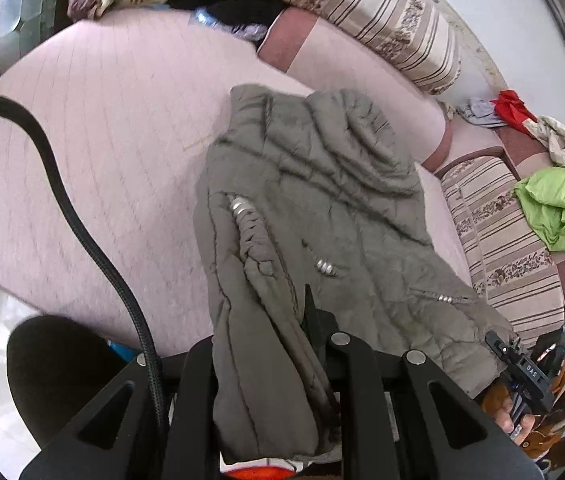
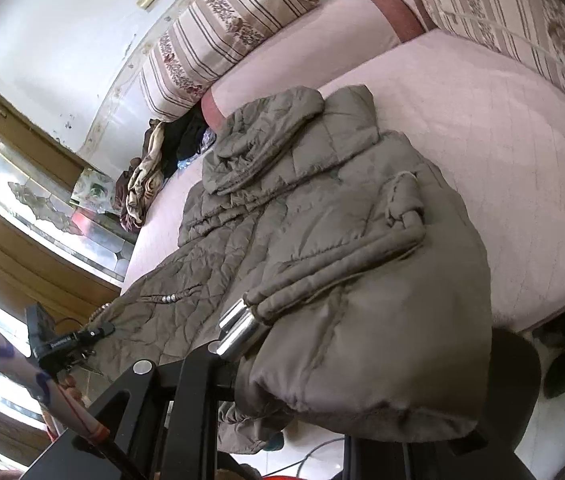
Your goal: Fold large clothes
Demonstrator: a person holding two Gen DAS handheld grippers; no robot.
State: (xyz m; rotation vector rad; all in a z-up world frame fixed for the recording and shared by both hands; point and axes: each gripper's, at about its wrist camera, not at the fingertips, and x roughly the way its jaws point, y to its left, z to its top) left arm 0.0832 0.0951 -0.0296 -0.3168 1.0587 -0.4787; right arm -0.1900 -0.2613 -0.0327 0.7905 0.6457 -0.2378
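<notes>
left gripper (image 1: 282,360): our jaws pinch the coat's bottom edge | grey coat (image 1: 322,200): lies long on the pink bed (image 1: 102,140), sleeves tucked in | right gripper (image 2: 282,384): jaws pinch its other corner | left: fold bottom up

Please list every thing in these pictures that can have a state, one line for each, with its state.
Grey padded coat: near edge lifted, far part lying on the pink mattress.
Left tongs: shut on the coat's edge.
Right tongs: shut on the coat's near edge.
Coat's silver cord ends: lying beside the right tongs.
Green garment: crumpled on the striped cushion.
Dark clothes pile: unfolded, at the mattress's far end.
</notes>
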